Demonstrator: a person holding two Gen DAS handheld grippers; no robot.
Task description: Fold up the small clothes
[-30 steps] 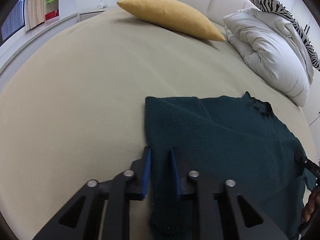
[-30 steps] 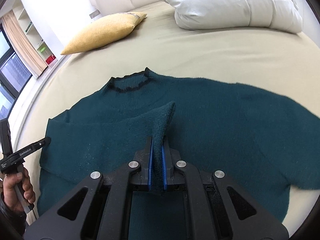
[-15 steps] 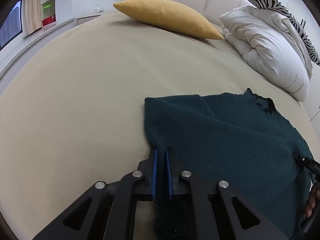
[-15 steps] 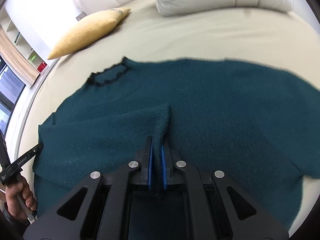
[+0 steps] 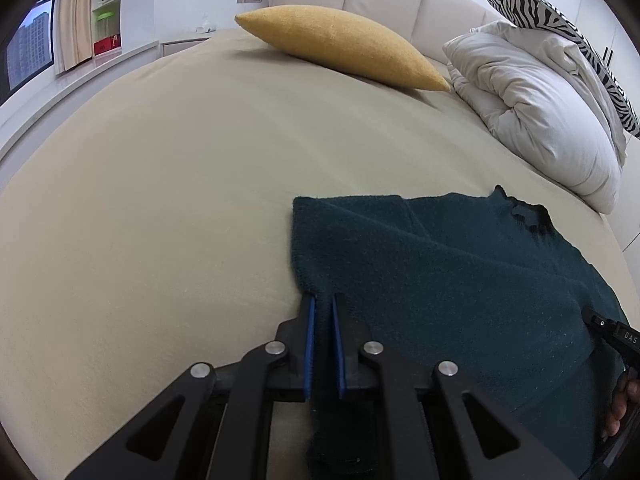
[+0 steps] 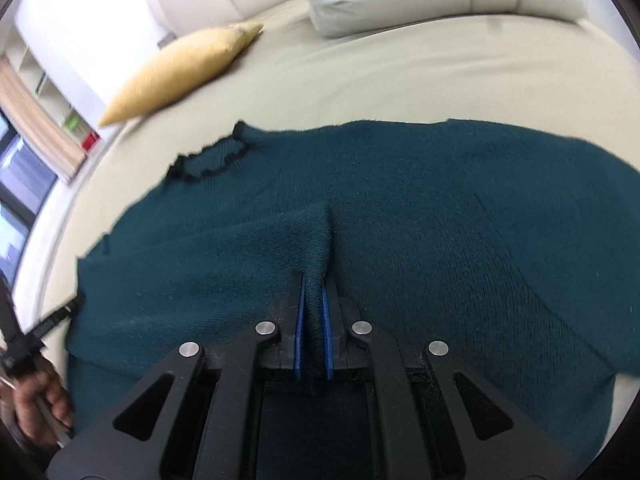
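The left tool (image 5: 322, 312) has its blue-padded fingers (image 5: 308, 336) drawn close together, pinching the left edge of the dark teal sweater (image 5: 440, 280); a narrow strip of the knit runs down between the pads and hangs below them. The right tool (image 6: 313, 292) is likewise pressed nearly together on a raised ridge of the same sweater (image 6: 420, 240), the fabric bunched into a fold that stands up between its blue fingers (image 6: 298, 320) and slopes away from the tips.

The sweater lies spread on the beige bed (image 5: 160, 200), toward the near edge, with its black-trimmed neckline (image 6: 208, 160) pointing to the head of the bed. One sleeve or side panel is folded inward across the body, giving a straight left edge in the left wrist view. In the right wrist view the garment reaches out wide to the right, its far hem somewhat blurred.

A yellow pillow (image 5: 340, 46) rests near the head of the bed, well apart from the sweater. A white duvet (image 5: 540, 108) is heaped at the head corner beside it, with a zebra-striped cushion (image 5: 560, 28) behind. The person's left hand (image 6: 36, 404) shows at the lower left of the right wrist view, gripping the handle of the other tool.
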